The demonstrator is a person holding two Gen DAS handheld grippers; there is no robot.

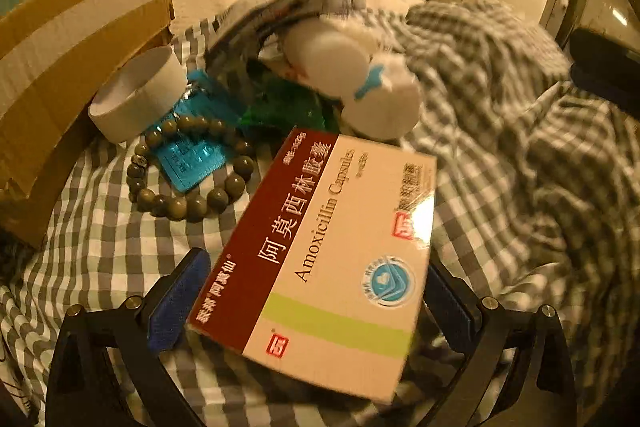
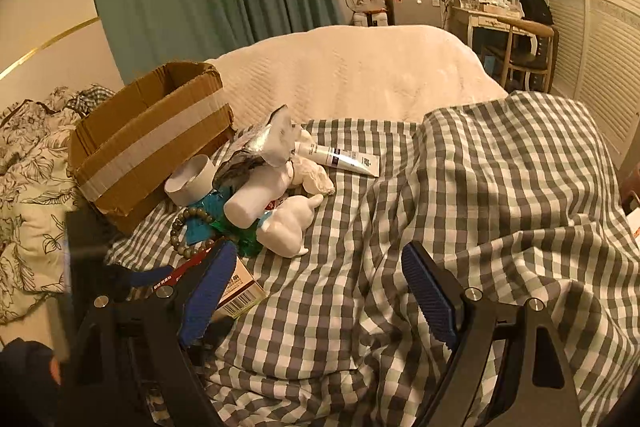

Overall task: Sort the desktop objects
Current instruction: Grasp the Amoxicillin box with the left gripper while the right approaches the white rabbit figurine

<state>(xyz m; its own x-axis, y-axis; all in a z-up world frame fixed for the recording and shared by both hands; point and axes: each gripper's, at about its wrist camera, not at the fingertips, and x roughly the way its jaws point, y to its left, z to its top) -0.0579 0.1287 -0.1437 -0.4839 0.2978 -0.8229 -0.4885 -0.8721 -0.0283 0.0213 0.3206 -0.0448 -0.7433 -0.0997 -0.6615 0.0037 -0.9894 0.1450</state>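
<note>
A: Where's the amoxicillin box [image 1: 332, 263]?
B: On the bed's checked quilt [image 1: 104, 251], between the left hand-held gripper's [image 1: 316, 303] spread jaws, unpinched, long axis running near-left to far-right.
A: Open room?
B: Rightward; the right hand-held gripper [image 2: 320, 291] gapes over bare quilt. The cardboard carton [image 2: 148, 143] walls the far left.

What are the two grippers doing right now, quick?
Left gripper: open, straddling the Amoxicillin box, not visibly pressing it.
Right gripper: open, nothing between its fingers.
</note>
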